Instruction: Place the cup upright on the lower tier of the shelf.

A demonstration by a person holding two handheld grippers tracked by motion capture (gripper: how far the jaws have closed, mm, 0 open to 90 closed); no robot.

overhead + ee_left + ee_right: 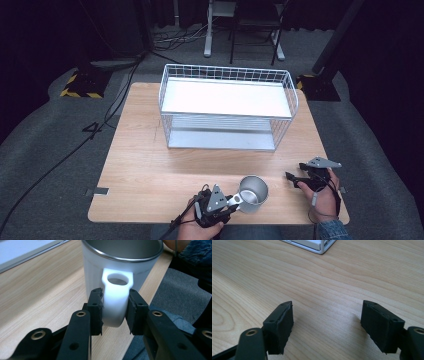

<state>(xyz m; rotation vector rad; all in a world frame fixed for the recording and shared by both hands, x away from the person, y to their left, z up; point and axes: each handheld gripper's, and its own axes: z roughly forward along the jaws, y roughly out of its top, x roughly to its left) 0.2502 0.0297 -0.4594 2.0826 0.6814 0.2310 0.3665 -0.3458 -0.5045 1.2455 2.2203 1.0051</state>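
Lower middle of the high view, just left of centre: left tongs (231, 201) pinching the handle of a metal mug (252, 194). Mug upright on the bench (145, 165), close to its near edge, directly up and to the right of those tongs, handle pointing back down-left toward the hand. Long axis of the handle vertical, seen in the left gripper view as a white loop (116, 297) standing between the two black pads (96, 311), one pad pressed on each flank, no gap visible on either side. Mug body (120, 265) filling the upper middle of that view, steel rim on top, open mouth upward.

Upper middle of the high view: white wire rack (227, 107) with two shelves, well apart from the mug, across bare wood.

Lower right of the high view: right tongs (295, 179), hand resting near the right edge of the bench, well apart from the mug and farther from it than the left. In the right gripper view, right tongs (327, 325) spread wide, nothing between them, bare wood grain beneath, a corner of the rack (317, 246) at the top.

Judged from this: grip set, left hand the one placed to lift; likely path up and away toward the rack, with the mug's weight hanging off one side of the pinch and apt to tip it.
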